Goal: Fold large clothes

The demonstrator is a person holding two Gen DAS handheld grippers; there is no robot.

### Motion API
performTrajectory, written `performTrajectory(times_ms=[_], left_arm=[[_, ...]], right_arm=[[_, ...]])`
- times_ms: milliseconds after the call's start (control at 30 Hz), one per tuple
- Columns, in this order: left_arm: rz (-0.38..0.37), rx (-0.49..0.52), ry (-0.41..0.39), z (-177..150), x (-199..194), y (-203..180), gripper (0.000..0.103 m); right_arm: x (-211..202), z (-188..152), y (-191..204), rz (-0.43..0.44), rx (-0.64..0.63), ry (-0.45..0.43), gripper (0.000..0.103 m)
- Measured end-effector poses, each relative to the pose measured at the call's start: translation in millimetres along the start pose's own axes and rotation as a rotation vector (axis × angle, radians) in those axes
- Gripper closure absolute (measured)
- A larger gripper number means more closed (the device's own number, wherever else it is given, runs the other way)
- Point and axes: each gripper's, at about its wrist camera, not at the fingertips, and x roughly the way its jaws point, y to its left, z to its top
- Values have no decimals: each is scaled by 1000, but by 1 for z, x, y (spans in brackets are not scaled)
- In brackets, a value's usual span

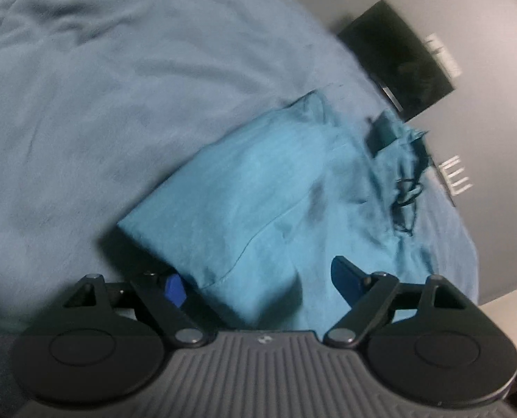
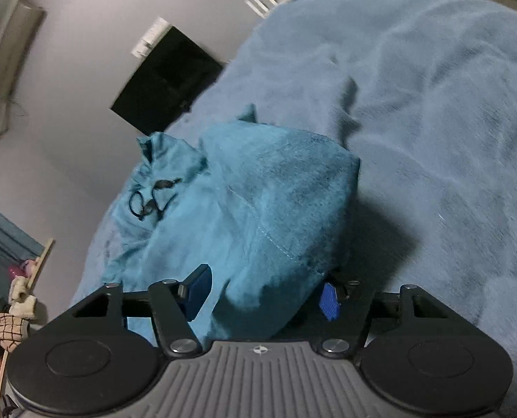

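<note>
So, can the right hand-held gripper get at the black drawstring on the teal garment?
Probably yes: the black drawstring lies exposed atop the teal garment, though the open right hand-held gripper straddles folded cloth.

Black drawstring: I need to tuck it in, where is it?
In the right wrist view, the drawstring lies on the garment's left part, near the blanket's edge.

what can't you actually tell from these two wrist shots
- Left wrist view: motion blur smears the teal garment, and its near edge is hidden behind the left gripper.
- Right wrist view: the garment's near edge drops behind the right gripper.
- Both views: the black cord is too small to identify.
</note>
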Motion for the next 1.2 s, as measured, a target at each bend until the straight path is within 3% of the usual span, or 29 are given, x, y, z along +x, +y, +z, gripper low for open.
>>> performTrajectory(times_ms=[67, 133, 200, 267, 400, 600, 767, 800, 933, 1000, 1067, 1133, 1200], left_arm=[[12, -1, 10, 0, 6, 1, 21], [64, 26, 37, 0, 14, 0, 40], [94, 62, 41, 2, 15, -5, 62], [57, 54, 24, 5, 7, -5, 81], [50, 90, -23, 12, -15, -15, 90], [87, 74, -25, 12, -38, -11, 91], [119, 123, 16, 2, -59, -12, 90], [121, 121, 17, 1, -60, -13, 88], [183, 58, -11, 4, -63, -1, 62], [247, 8, -54, 6, -68, 6, 50], [277, -38, -115, 10, -75, 12, 43], [291, -56, -194, 12, -84, 11, 42], [323, 12, -286, 13, -92, -2, 42]], right_arm=[[12, 3, -3, -4, 15, 25, 30], [23, 4, -5, -18, 18, 32, 37], [23, 3, 3, -41, -32, 4, 60], [14, 1, 14, -26, -108, -39, 75], [-12, -3, 41, -12, -202, -86, 86], [-51, -17, 52, -20, -252, -60, 87], [-70, -20, 48, -60, -230, -15, 86], [-67, -19, 47, -77, -224, -9, 83], [-56, -18, 44, -149, -244, -4, 64], [-54, -17, 42, -190, -245, -12, 42], [-61, -16, 39, -275, -263, -84, 25], [-68, -9, 43, -370, -298, -173, 23], [-72, -4, 46, -389, -336, -228, 23]])
